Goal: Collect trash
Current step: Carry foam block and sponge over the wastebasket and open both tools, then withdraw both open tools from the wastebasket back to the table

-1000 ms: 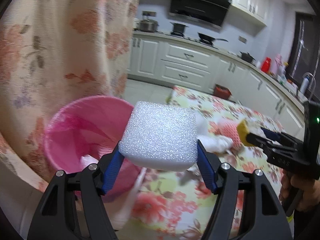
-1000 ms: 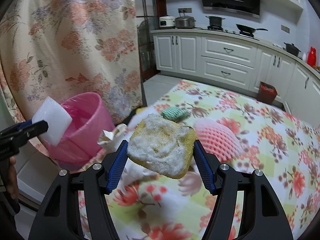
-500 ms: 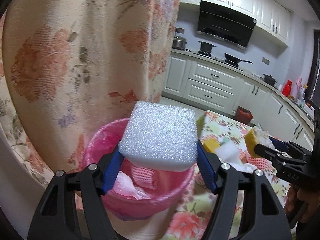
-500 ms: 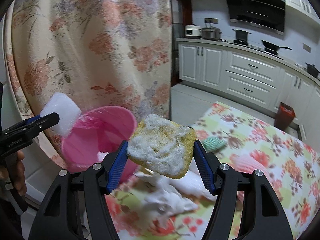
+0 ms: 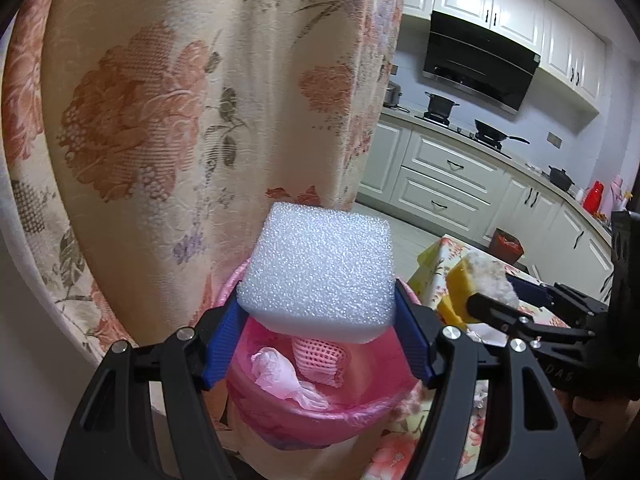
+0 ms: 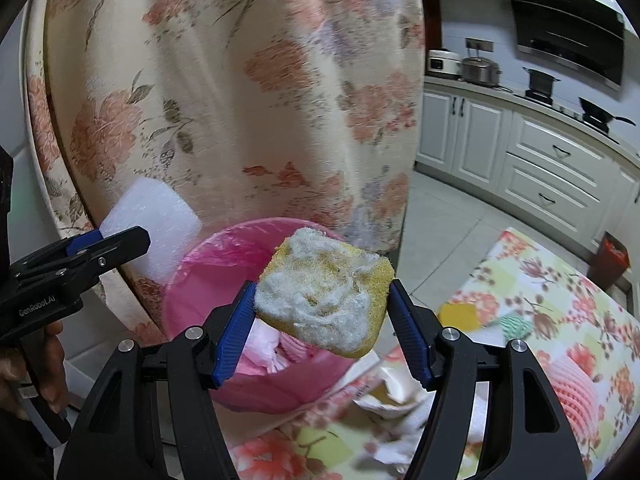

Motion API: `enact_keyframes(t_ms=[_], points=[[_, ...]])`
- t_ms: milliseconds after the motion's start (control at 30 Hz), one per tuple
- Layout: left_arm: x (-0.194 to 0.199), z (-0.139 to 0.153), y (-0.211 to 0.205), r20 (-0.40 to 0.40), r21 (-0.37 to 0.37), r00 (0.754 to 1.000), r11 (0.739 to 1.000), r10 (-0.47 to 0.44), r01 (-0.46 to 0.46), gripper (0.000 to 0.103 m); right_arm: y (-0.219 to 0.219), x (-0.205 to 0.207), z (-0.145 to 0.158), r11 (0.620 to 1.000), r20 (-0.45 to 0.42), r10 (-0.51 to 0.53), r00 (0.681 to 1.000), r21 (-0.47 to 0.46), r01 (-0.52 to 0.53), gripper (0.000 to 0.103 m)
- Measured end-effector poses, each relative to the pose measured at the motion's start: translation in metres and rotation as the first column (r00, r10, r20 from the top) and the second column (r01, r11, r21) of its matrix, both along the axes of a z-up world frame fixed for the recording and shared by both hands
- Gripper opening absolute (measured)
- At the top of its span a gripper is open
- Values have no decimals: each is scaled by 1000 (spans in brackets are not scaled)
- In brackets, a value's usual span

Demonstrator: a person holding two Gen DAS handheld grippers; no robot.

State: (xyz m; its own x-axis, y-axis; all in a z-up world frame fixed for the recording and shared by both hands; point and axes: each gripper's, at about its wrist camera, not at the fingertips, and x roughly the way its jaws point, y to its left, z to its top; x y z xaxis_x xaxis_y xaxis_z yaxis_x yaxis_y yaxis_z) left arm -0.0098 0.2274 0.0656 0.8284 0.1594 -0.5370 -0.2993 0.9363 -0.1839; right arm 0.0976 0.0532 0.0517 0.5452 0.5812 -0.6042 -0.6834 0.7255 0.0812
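Observation:
My left gripper (image 5: 318,300) is shut on a white foam block (image 5: 320,264) and holds it right over the pink bin (image 5: 320,412). The bin has a pink liner, with a pink foam net (image 5: 320,360) and crumpled plastic (image 5: 280,372) inside. My right gripper (image 6: 322,292) is shut on a yellow sponge with a frayed white face (image 6: 324,300), above the bin's near rim (image 6: 208,276). The right wrist view shows the left gripper (image 6: 120,240) and its foam block (image 6: 156,220) at the left. The left wrist view shows the right gripper (image 5: 492,304) with the sponge (image 5: 464,284) at the right.
A floral curtain (image 5: 180,120) hangs close behind the bin. The table with a flowered cloth (image 6: 540,280) carries crumpled white paper (image 6: 400,404), a yellow piece (image 6: 458,316), a green net (image 6: 514,326) and a pink foam net (image 6: 576,388). Kitchen cabinets (image 6: 540,160) line the back.
Both grippers have swung left from the table toward the bin and curtain, each keeping its load. The foam block now hangs over the bin, the sponge at its rim.

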Motion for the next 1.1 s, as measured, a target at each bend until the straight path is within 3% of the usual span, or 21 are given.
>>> enact_keyframes(t_ms=[167, 667, 1100], points=[[1, 0, 8, 1, -12, 1000, 1000, 12, -12, 69, 11, 3, -3, 1000, 4, 17, 1000, 5, -17, 79], [1, -1, -1, -1, -14, 1000, 1000, 6, -6, 73, -7, 2, -6, 999, 31, -41, 999, -6, 41, 81], [8, 3, -45, -10, 4, 998, 998, -63, 63, 72, -66, -5, 0, 990, 40, -140, 989, 21, 140, 84]])
